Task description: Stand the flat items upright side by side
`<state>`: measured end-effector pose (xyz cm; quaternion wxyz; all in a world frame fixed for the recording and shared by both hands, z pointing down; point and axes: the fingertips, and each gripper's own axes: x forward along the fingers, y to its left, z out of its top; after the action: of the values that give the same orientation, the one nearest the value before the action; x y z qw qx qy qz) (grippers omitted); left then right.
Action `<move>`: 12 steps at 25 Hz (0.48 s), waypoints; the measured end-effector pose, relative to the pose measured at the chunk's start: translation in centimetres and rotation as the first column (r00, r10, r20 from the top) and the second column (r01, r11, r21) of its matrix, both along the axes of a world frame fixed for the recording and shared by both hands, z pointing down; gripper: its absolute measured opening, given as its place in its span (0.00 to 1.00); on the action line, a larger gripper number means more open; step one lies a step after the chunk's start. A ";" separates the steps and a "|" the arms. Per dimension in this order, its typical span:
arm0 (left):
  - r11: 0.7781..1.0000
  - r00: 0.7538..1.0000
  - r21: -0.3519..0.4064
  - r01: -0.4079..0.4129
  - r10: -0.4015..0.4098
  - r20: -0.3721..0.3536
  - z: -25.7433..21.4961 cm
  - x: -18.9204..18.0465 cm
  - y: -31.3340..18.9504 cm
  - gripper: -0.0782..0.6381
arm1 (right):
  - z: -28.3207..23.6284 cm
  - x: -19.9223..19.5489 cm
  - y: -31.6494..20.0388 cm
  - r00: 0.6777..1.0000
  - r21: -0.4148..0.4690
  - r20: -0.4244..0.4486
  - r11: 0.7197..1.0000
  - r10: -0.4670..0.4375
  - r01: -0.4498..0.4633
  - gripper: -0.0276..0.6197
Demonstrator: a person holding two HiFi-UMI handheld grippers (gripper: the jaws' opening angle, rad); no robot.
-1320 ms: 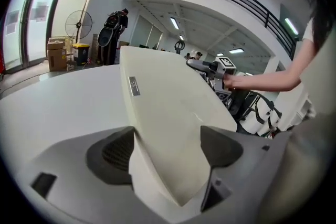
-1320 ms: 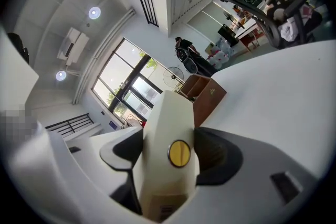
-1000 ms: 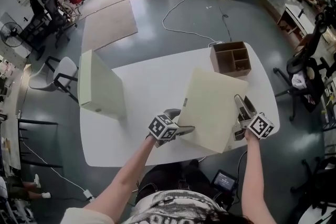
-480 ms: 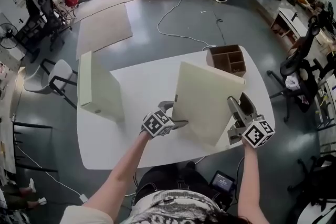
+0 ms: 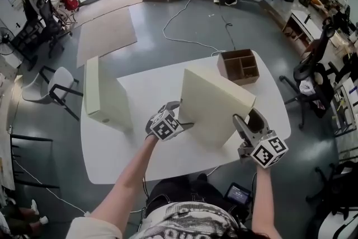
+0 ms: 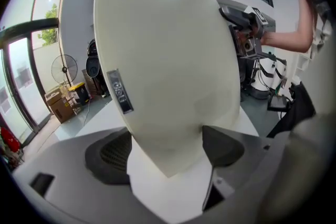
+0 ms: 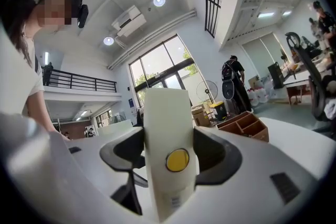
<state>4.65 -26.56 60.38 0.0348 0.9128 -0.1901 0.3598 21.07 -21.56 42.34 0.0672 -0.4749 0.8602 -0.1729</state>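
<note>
One cream flat box (image 5: 104, 95) stands upright on its long edge at the left of the white table (image 5: 140, 157). A second cream flat box (image 5: 215, 104) is tipped up steeply in the middle of the table, its lower edge near the tabletop. My left gripper (image 5: 178, 116) is shut on its lower left corner. In the left gripper view that box (image 6: 168, 65) fills the frame, its corner between the left gripper's (image 6: 168, 152) pads. My right gripper (image 5: 246, 120) is shut on the box's right edge. In the right gripper view the edge (image 7: 165, 113), with a yellow round sticker, is pinched by the right gripper (image 7: 168, 156).
A brown wooden organizer (image 5: 239, 66) with compartments sits at the table's far right corner, also in the right gripper view (image 7: 244, 124). A white chair (image 5: 45, 84) stands left of the table and an office chair (image 5: 310, 73) to its right. A cable lies on the floor beyond.
The held box has swung from a shallow tilt to nearly upright and shifted left. Both grippers moved with it, the right one coming nearer to me.
</note>
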 end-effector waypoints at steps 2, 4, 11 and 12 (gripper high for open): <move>0.999 1.000 0.034 -0.003 0.002 0.031 0.2 -0.4 -0.6 0.69 | 0.4 -0.8 0.7 0.999 -0.003 -0.035 1.000 -0.018 0.018 0.50; 0.998 0.998 0.064 -0.001 -0.003 0.066 0.5 -0.9 -1.2 0.69 | 0.9 -1.8 1.5 0.996 -0.008 -0.082 0.999 -0.045 0.045 0.50; 0.996 0.994 0.090 -0.011 0.001 0.109 1.1 -1.4 -2.0 0.69 | 1.5 -4.2 3.5 0.978 -0.008 -0.180 0.995 -0.103 0.103 0.51; 0.996 0.994 0.091 -0.013 0.003 0.109 1.1 -1.4 -2.0 0.69 | 1.5 -4.4 3.6 0.975 -0.011 -0.190 0.993 -0.115 0.115 0.51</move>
<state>3.26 -28.61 61.51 -0.0191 0.8932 -0.2045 0.4001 16.70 -17.97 43.86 -0.0255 -0.4388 0.8887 -0.1301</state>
